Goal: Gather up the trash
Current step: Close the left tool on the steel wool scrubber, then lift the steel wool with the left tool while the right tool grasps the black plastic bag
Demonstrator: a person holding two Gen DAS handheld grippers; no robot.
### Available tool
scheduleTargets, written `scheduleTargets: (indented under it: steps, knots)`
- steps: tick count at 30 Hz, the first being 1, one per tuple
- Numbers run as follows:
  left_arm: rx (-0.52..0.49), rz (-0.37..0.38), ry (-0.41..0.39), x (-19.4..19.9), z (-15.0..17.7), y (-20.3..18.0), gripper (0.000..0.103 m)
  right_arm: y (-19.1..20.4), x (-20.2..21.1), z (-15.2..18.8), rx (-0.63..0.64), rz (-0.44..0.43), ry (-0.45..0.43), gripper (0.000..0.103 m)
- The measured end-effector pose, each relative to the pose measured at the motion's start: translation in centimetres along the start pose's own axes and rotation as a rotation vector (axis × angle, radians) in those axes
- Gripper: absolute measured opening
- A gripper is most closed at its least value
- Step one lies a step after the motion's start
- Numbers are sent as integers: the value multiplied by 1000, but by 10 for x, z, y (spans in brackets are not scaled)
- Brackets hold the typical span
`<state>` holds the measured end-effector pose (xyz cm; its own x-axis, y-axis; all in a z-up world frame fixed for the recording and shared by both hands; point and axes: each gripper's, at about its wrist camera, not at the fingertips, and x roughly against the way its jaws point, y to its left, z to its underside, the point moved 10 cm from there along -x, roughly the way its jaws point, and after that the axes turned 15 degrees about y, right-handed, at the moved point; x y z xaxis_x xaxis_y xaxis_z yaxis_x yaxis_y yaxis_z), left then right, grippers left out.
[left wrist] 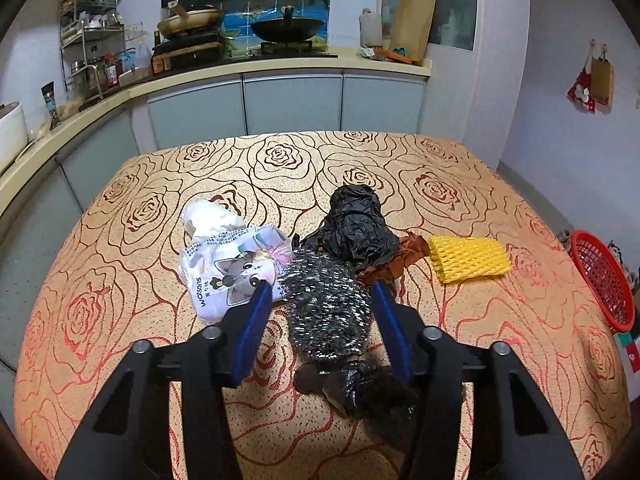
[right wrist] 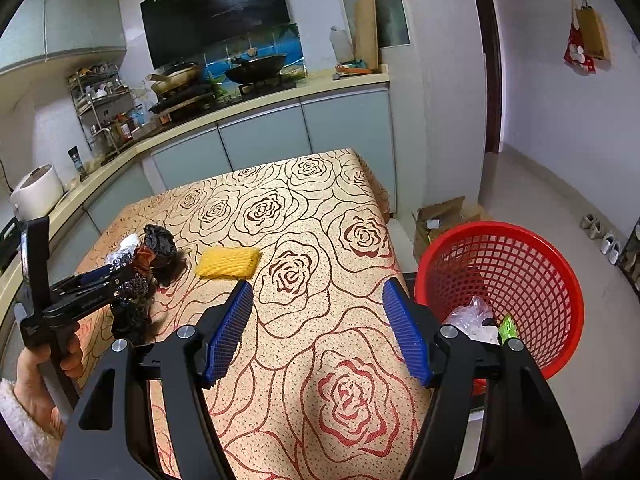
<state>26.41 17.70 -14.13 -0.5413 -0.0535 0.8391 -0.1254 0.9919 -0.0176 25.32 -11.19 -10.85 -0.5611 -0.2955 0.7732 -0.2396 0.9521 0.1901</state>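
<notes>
A silvery steel-wool scourer (left wrist: 328, 312) lies on the rose-patterned tablecloth (left wrist: 500, 320), between the blue pads of my left gripper (left wrist: 322, 287). The right pad is against it; a thin strip of cloth shows by the left pad. Around it lie a white Watsons wrapper (left wrist: 228, 272), a crumpled black bag (left wrist: 356, 224), a brown scrap (left wrist: 404, 250), a yellow foam net (left wrist: 468, 258) and a dark clump (left wrist: 360, 388). My right gripper (right wrist: 317, 285) hangs open and empty over the cloth, beside the red basket (right wrist: 500, 264). In the right wrist view the left gripper (right wrist: 112, 274) is held by a hand (right wrist: 36, 376).
The red basket holds clear plastic and a green wrapper (right wrist: 508, 326) and stands off the table's right edge. A cardboard box (right wrist: 444, 216) sits on the floor behind it. A kitchen counter (left wrist: 280, 66) with woks runs along the far and left sides.
</notes>
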Motion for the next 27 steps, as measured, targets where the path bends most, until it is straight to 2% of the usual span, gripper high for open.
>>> scheduleTargets:
  steps: [9,16,22,27]
  knots:
    - [-19,-10,-22,9,1,1,31,10,-4,2,18,-11,9,65]
    - [39,4,-95,48,1,24,31,28,-9,5,52,-34,22,65]
    - [51,0,-135,76,8,35,31,55,-14,8,97,-71,36,65]
    - [73,57,-167,97,5,41,31,74,-15,8,131,-94,40,65]
